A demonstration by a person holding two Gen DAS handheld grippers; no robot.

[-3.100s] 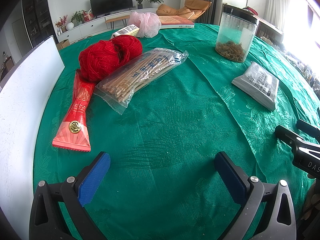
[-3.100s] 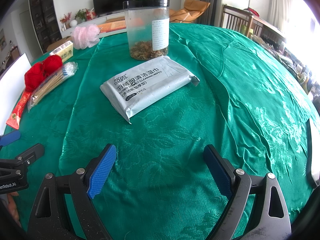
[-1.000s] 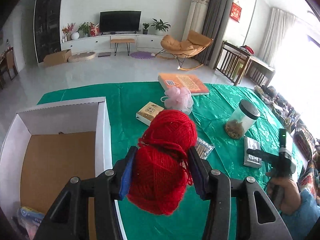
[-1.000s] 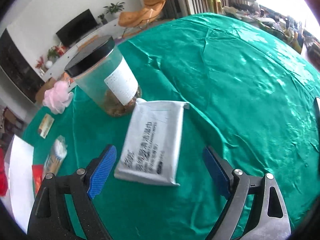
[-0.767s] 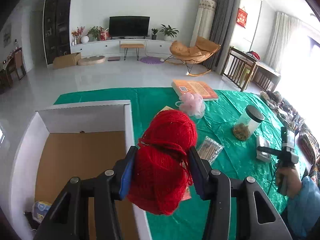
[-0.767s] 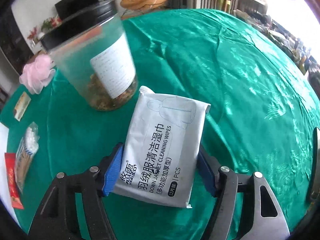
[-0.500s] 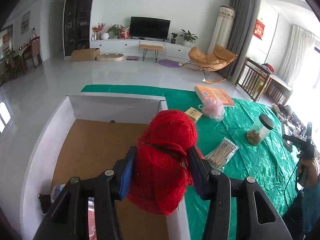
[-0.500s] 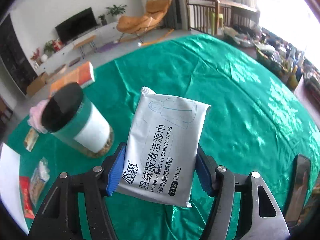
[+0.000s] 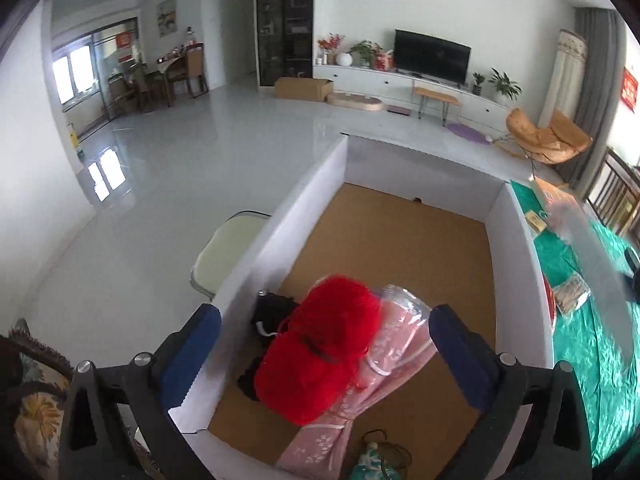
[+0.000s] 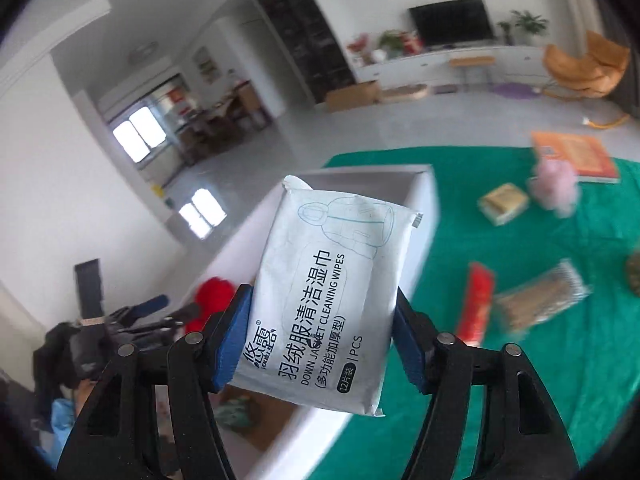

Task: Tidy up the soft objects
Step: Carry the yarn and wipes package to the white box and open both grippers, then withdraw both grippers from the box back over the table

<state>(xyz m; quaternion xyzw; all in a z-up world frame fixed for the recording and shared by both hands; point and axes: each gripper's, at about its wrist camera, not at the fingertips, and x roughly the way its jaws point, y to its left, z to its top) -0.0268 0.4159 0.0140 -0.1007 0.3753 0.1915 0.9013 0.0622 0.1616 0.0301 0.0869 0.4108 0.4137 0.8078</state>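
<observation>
The red yarn ball (image 9: 320,352) lies inside the white cardboard box (image 9: 516,232), on a pink wrapped bundle (image 9: 384,360) and a black item (image 9: 268,316). My left gripper (image 9: 320,352) is open above the box, its blue pads wide of the yarn. My right gripper (image 10: 322,344) is shut on the white pack of cleaning wipes (image 10: 332,292) and holds it in the air near the box (image 10: 420,184). The yarn (image 10: 210,292) and the left gripper (image 10: 152,316) also show in the right wrist view.
On the green tablecloth (image 10: 560,360) lie a red packet (image 10: 476,304), a bag of sticks (image 10: 540,296), a small yellow box (image 10: 504,198), a pink pouf (image 10: 554,184) and an orange book (image 10: 576,156). A chair seat (image 9: 224,248) stands left of the box.
My left gripper carried the yarn over the box and opened; the yarn now lies in the box. My right gripper swung left towards the box with the wipes pack.
</observation>
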